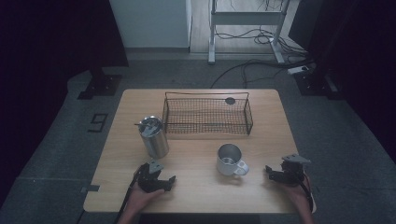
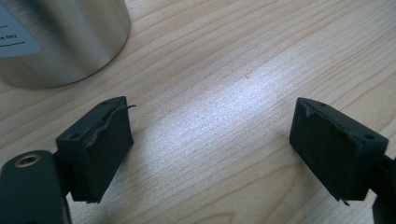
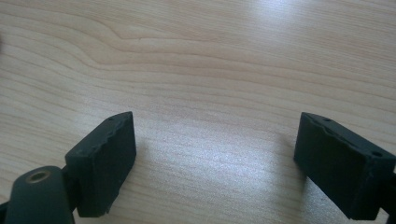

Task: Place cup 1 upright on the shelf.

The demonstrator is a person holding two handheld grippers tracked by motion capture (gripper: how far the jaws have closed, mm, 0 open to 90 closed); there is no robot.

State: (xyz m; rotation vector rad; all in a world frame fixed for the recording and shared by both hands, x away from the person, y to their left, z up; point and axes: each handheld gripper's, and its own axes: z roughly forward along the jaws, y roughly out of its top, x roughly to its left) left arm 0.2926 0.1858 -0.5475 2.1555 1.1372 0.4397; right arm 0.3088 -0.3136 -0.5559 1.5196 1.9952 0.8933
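Fingers [image 2: 95,151] of left gripper [image 2: 210,149] spread wide, nothing between, just above the light wooden worktop [image 1: 196,186]. Right gripper [image 3: 215,163] fingers also wide, empty, over bare wood. Brushed steel cylindrical tumbler [image 1: 154,136] sits just ahead of left gripper. Steel mug with handle [image 1: 230,160] mid-worktop between both grippers. Dark wire mesh basket [image 1: 207,113] behind them.

The right claw [image 3: 215,163] hangs low over the pale wooden counter [image 3: 210,60], its two black jaws spread wide apart with bare wood grain between them. Nothing is held. A soft patch of light lies on the counter between and just ahead of the jaws.
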